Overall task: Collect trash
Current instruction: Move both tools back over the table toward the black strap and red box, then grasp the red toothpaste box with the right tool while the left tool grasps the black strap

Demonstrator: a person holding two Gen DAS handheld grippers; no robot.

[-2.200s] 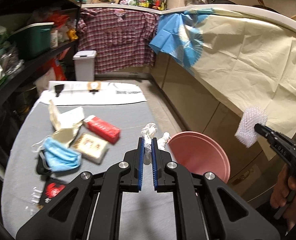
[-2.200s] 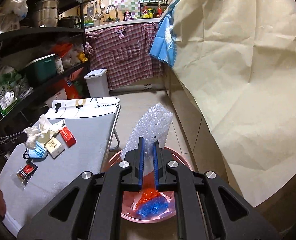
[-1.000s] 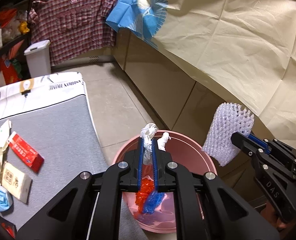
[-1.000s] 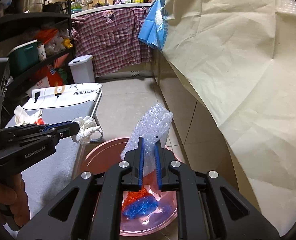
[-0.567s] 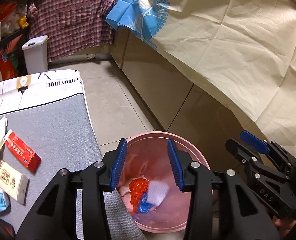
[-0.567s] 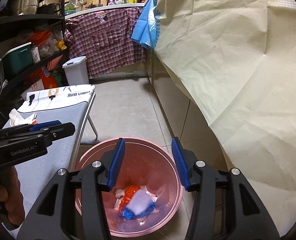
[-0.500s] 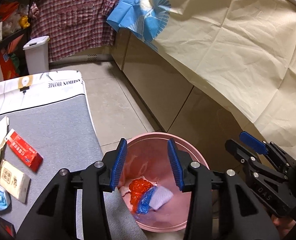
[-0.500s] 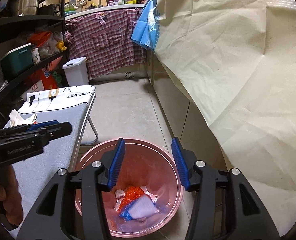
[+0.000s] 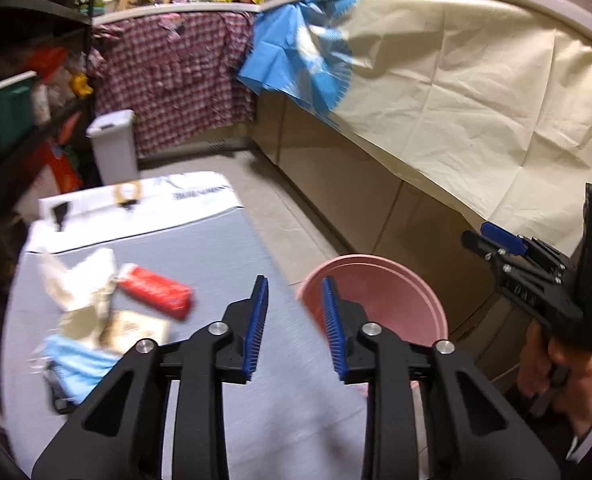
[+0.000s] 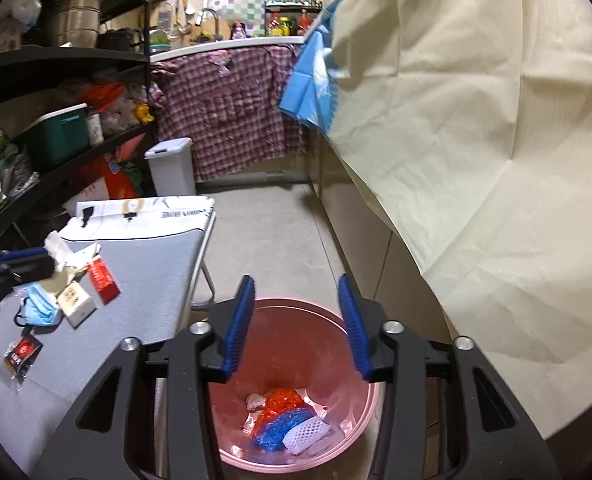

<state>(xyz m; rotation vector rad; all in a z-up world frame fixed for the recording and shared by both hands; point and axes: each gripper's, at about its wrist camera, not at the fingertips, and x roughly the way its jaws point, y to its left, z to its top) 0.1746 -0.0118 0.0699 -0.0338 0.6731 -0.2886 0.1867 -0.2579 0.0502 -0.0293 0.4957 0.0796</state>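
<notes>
Trash, what remains of it, lies in a loose heap on the grey padded board (image 9: 216, 264), ahead and to the left of the left gripper (image 9: 294, 326), whose blue-ribbed jaws stand part-open with nothing between them and have just been closing a little. Nearest its left jaw is a flat red carton (image 9: 156, 290); beyond that lie a crumpled cream paper wrapper (image 9: 82, 280), a small beige box (image 9: 136, 328) and a soft blue face mask (image 9: 76, 360).

All look light. The carton and box seem stiff enough to pinch across their short sides, while the paper and mask will likely crush and drape (a bunched fold is the safer hold).

The right gripper (image 10: 296, 326), likewise part-open and empty, its jaws also having narrowed, hangs over the round pink plastic bin (image 10: 360, 432), where red, blue and white scraps (image 10: 288, 416) lie below its tips.
</notes>
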